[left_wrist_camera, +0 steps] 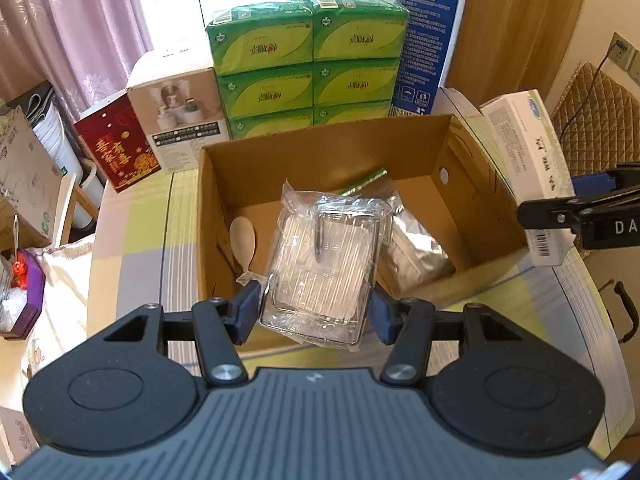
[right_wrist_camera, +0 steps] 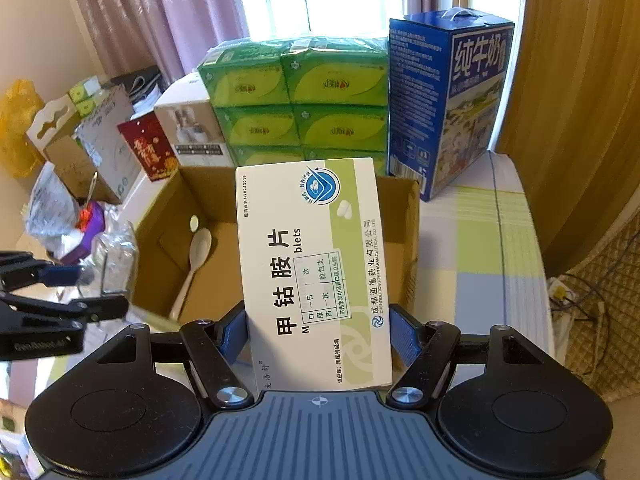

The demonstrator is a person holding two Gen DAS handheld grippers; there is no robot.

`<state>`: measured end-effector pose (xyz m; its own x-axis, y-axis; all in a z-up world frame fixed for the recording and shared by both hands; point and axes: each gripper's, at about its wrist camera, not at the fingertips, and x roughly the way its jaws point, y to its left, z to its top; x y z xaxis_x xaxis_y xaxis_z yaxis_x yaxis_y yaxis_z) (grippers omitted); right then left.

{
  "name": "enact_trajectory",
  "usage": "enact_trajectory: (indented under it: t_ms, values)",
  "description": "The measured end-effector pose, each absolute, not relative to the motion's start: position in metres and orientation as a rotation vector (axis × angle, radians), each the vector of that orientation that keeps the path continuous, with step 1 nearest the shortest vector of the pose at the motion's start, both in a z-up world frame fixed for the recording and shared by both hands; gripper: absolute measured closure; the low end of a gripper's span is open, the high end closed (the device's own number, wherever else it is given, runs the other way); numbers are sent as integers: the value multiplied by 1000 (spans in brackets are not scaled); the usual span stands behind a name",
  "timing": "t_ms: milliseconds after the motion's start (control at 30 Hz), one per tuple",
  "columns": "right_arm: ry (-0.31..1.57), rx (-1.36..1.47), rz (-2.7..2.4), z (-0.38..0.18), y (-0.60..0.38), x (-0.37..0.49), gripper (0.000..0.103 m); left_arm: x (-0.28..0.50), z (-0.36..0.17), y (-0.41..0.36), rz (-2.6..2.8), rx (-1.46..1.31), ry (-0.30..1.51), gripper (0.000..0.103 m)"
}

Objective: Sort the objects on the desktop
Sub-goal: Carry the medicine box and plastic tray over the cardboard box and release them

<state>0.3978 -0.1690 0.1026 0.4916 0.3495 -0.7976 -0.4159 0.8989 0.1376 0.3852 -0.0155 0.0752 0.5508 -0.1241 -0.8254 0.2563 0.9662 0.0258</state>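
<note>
While each tool [left_wrist_camera: 314, 312] [right_wrist_camera: 318, 330] clamps its packet [left_wrist_camera: 320, 268] or medicine box [right_wrist_camera: 312, 272], tissue packs [left_wrist_camera: 308, 64] wall the carton [left_wrist_camera: 320, 148].

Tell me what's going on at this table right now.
A person is sorting things into a cardboard box with a gripper in each hand. The left gripper has its jaws shut on a clear plastic-wrapped pack with a wire frame, held over the box's near edge. The right gripper holds a white and green medicine box above the box. Already inside lie a pale spoon, a silver pouch and a green stick-like item.
</note>
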Motion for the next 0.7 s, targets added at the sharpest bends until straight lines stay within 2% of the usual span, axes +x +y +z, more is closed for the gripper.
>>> enact_trajectory:
  t_ms: [700]
  values:
    - [993, -68, 442, 54, -146, 450, 34, 444, 29, -17, -229, 100, 993, 51]
